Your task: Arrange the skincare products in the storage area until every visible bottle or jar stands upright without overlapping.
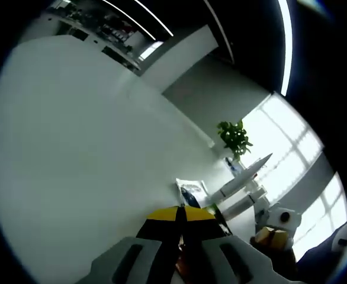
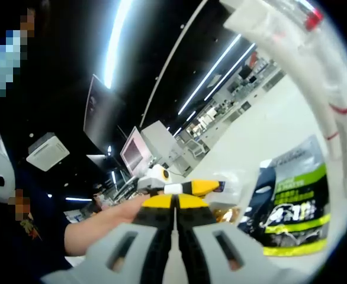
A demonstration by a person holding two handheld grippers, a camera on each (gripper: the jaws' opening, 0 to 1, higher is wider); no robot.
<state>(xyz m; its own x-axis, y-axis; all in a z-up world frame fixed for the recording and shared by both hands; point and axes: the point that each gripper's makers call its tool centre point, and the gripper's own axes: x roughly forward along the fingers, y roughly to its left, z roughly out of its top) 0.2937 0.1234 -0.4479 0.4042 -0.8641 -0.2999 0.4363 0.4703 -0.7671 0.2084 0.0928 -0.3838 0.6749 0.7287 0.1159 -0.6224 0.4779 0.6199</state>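
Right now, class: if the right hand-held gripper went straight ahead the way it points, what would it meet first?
Probably the yellow-capped item just beyond the right hand-held gripper; its shut jaws seem almost against it, though depth is unclear.

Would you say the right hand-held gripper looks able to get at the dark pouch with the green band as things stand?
Probably yes: the dark pouch lies just right of the right hand-held gripper with nothing between them, though its jaws are shut and must open first.
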